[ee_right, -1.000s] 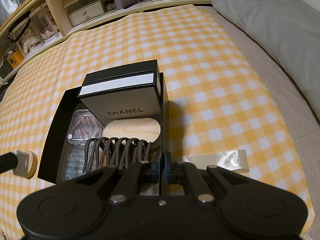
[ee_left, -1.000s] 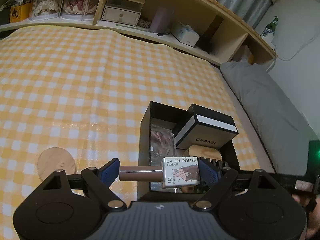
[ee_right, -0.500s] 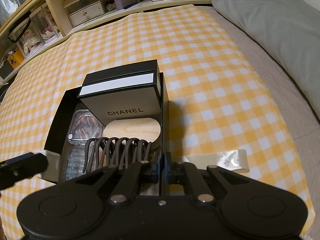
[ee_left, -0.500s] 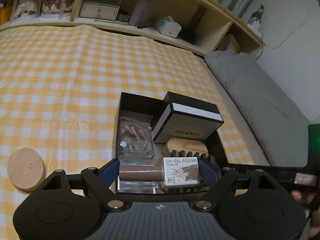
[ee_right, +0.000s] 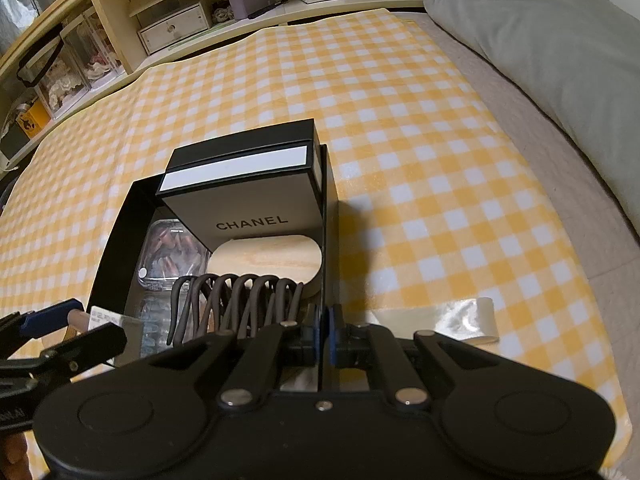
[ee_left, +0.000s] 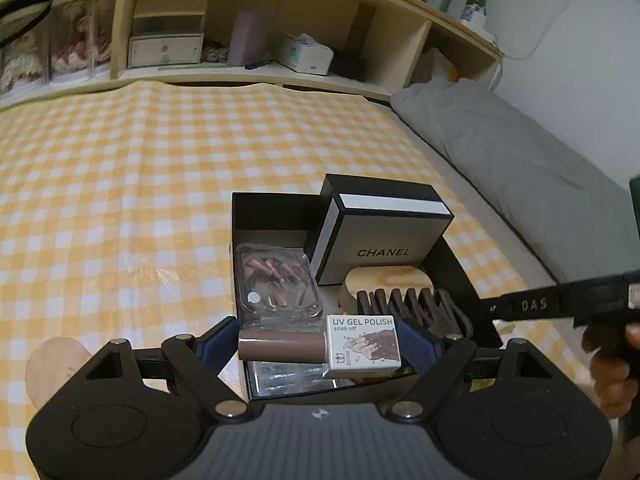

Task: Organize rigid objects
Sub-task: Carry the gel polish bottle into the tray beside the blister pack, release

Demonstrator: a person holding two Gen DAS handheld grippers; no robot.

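Note:
My left gripper (ee_left: pixel 320 346) is shut on a UV gel polish bottle (ee_left: pixel 344 346), held sideways over the near end of the open black box (ee_left: pixel 276 208). The box holds a Chanel box (ee_left: pixel 380 236), a clear case of fake nails (ee_left: pixel 276 284), a wooden oval (ee_left: pixel 384 280) and a brown hair claw (ee_left: pixel 412 304). My right gripper (ee_right: pixel 326 328) is shut on the black box's right wall (ee_right: pixel 329 208). The left gripper (ee_right: pixel 52 320) with the bottle also shows at the left of the right wrist view.
The box lies on a yellow checked cloth (ee_left: pixel 120 200). A wooden disc (ee_left: pixel 52 364) lies left of the box. A strip of clear tape (ee_right: pixel 460 320) lies right of it. A grey pillow (ee_left: pixel 500 152) and shelves (ee_left: pixel 240 40) stand beyond.
My left gripper has moved right and over the box's near end with the bottle. The right gripper has stayed clamped on the box wall.

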